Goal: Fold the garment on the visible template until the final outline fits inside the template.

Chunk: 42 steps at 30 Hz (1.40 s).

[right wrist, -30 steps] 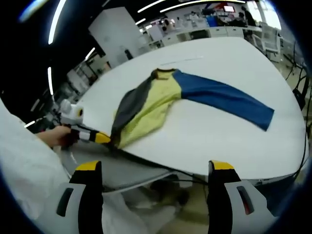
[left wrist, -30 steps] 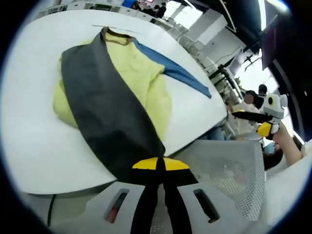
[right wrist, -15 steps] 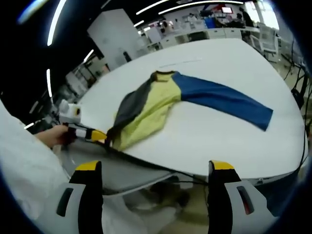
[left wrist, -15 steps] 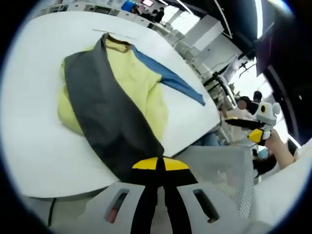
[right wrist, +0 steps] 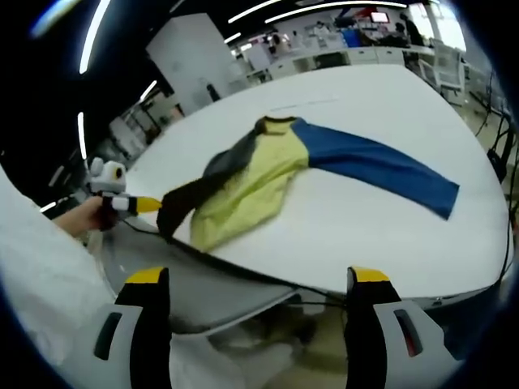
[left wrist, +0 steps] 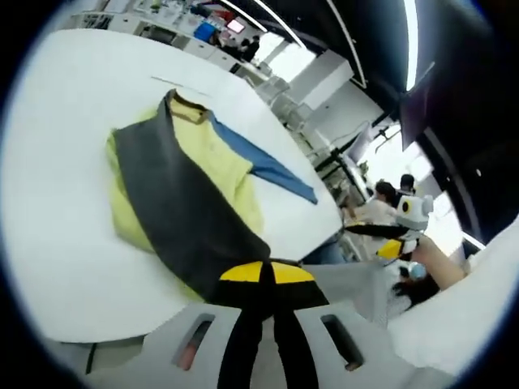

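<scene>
Counting stuff: one garment, yellow body, one grey sleeve, one blue sleeve, lying on one white table. Left gripper is clamped on the grey sleeve's end; right gripper jaws spread wide, holding nothing. No readable writing anywhere.

Garment on the table, one sleeve outstretched, other sleeve crossing its body to the edge

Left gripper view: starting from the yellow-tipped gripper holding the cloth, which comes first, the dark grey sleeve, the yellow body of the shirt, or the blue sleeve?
1. Dark grey sleeve, clamped in the left gripper.
2. Yellow shirt body, just beyond, mid-table.
3. Blue sleeve, farthest, stretched toward the table's right edge.
</scene>
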Each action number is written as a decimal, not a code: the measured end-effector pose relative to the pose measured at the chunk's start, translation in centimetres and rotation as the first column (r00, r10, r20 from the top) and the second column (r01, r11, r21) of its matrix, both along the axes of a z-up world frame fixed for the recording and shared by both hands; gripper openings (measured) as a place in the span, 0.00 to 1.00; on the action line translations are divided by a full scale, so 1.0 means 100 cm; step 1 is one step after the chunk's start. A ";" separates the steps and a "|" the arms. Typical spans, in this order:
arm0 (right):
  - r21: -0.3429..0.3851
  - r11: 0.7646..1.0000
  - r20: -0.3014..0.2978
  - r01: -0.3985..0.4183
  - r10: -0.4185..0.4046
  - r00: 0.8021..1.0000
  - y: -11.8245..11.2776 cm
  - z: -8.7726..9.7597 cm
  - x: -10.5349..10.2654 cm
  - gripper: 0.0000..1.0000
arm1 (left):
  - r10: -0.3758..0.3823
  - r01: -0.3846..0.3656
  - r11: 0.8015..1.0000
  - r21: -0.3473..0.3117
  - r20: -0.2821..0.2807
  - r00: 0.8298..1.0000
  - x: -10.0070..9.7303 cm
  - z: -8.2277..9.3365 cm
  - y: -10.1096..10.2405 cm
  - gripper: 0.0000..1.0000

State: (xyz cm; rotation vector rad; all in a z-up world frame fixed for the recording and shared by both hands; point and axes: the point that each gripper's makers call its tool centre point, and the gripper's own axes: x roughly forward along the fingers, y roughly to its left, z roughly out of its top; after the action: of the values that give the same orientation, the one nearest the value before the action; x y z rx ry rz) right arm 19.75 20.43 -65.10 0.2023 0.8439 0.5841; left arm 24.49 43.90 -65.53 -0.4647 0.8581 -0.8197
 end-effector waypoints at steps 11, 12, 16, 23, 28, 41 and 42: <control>-0.005 1.000 0.005 -0.012 0.012 1.000 0.011 0.002 0.002 0.89 | 0.046 -0.046 0.998 -0.037 0.020 0.999 0.010 0.014 0.020 0.00; -0.005 1.000 0.004 -0.012 0.012 1.000 0.011 0.002 0.002 0.89 | 0.049 -0.048 0.998 -0.041 0.022 0.999 0.010 0.016 0.020 0.00; -0.008 1.000 0.001 -0.009 0.009 1.000 0.012 0.001 0.000 0.89 | 0.066 -0.064 0.996 -0.057 0.035 0.997 0.015 0.024 0.023 0.00; -0.012 1.000 -0.001 -0.001 0.001 1.000 0.010 0.001 0.000 0.89 | 0.114 -0.108 0.989 -0.099 0.053 0.992 0.028 0.038 0.037 0.00; -0.014 1.000 0.001 0.003 -0.003 1.000 0.010 0.001 0.001 0.89 | 0.152 -0.143 0.981 -0.129 0.065 0.986 0.037 0.047 0.049 0.00; -0.019 1.000 -0.002 0.005 -0.005 1.000 0.009 0.002 0.002 0.90 | 0.219 -0.205 0.966 -0.156 0.083 0.972 0.053 0.055 0.074 0.00; -0.019 1.000 -0.002 0.005 -0.005 1.000 0.009 0.001 0.002 0.90 | 0.224 -0.209 0.965 -0.158 0.083 0.971 0.054 0.055 0.076 0.00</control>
State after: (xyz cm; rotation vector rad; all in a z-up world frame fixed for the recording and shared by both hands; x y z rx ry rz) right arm 19.96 21.37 -64.95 0.1878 0.8508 0.5715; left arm 29.86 51.46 -60.03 -0.6320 0.6422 -0.7002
